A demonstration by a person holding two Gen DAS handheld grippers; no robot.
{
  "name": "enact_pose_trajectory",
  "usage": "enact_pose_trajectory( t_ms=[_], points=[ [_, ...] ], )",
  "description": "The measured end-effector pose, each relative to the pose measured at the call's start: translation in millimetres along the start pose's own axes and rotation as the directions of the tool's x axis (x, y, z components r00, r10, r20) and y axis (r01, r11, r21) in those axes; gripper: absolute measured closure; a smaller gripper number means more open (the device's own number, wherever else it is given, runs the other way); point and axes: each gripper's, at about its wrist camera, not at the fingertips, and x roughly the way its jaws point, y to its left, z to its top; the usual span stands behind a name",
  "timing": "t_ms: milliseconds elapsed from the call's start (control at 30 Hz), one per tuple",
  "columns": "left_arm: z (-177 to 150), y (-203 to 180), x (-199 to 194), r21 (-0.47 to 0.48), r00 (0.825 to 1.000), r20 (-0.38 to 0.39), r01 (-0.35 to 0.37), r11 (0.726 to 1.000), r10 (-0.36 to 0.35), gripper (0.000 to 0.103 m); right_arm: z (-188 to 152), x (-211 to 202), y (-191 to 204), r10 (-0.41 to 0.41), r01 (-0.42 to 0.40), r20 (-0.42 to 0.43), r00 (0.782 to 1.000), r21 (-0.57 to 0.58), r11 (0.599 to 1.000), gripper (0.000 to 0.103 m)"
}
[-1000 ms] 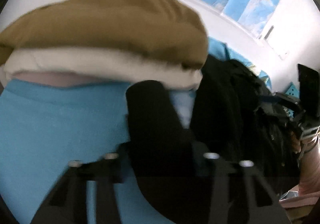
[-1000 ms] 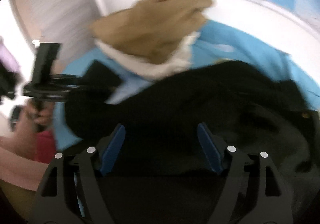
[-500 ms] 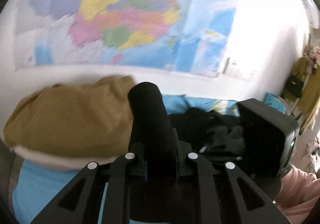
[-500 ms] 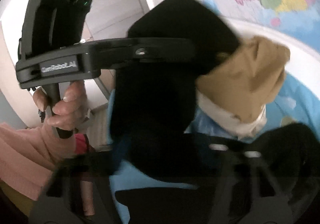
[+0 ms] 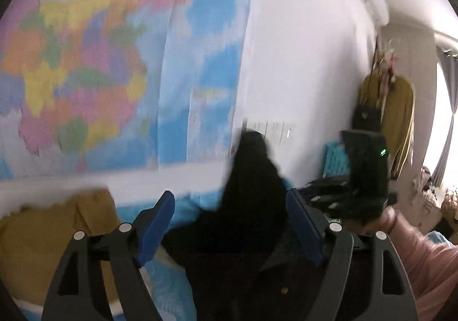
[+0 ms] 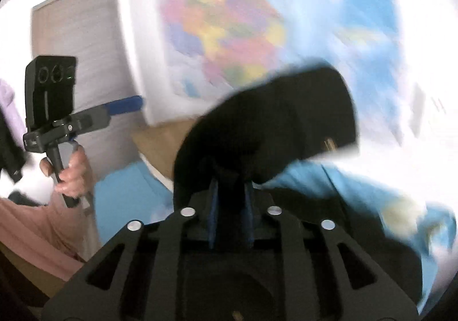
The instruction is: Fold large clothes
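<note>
A large black garment (image 6: 274,126) is lifted above a blue bedsheet (image 6: 372,195). My right gripper (image 6: 230,203) is shut on a bunch of its cloth, which rises in a hump over the fingers. My left gripper (image 5: 229,223) is open, its blue pads (image 5: 154,223) spread wide; black cloth (image 5: 252,206) hangs between and beyond them without being pinched. The right gripper's body (image 5: 366,175) shows at the right of the left wrist view. The left gripper also shows in the right wrist view (image 6: 123,105), open and held up at the left.
A tan and cream folded garment (image 5: 43,241) lies on the bed at the left. A coloured wall map (image 5: 100,63) hangs behind the bed. A door (image 6: 83,43) stands at the left. Yellow clothing (image 5: 398,115) hangs by the window at the right.
My left gripper was shut on the black cloth half a second ago and is now open. Both grippers have swung upward, and the right one holds the garment higher.
</note>
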Motion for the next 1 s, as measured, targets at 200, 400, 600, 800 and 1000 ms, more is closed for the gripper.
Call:
enact_pose_trajectory(
  t_ms=[200,400,600,800,1000],
  points=[
    [-89.8,20.2,89.2,-0.007,0.947,-0.320,-0.045,0.999,0.040,0.034,-108.1,-0.4,-61.0,-0.072,0.128,-0.268,0.961,0.200,0.971,0.060],
    [-128.5,19.8,128.1,0.009,0.897,-0.440,-0.029,1.000,0.030,0.034,-130.8,-47.2,-93.9,-0.099,0.171,-0.208,0.973,0.360,0.917,0.024],
    [-134.0,8.7,139.1,0.077,0.893,-0.446,-0.023,0.997,0.054,0.034,-110.8,-48.6,-134.4,-0.151,0.201,-0.142,0.978,0.483,0.852,0.015],
    [-139.9,8.8,135.9,0.051,0.892,-0.451,0.001,0.999,0.022,0.034,-120.3,9.9,-174.8,-0.056,0.188,-0.240,0.969,0.573,0.798,0.013],
    [-129.5,12.1,129.6,-0.045,0.898,-0.425,0.101,0.994,-0.111,0.034,-122.1,29.3,-177.7,0.068,0.073,-0.217,0.974,0.582,0.810,0.092]
  ],
)
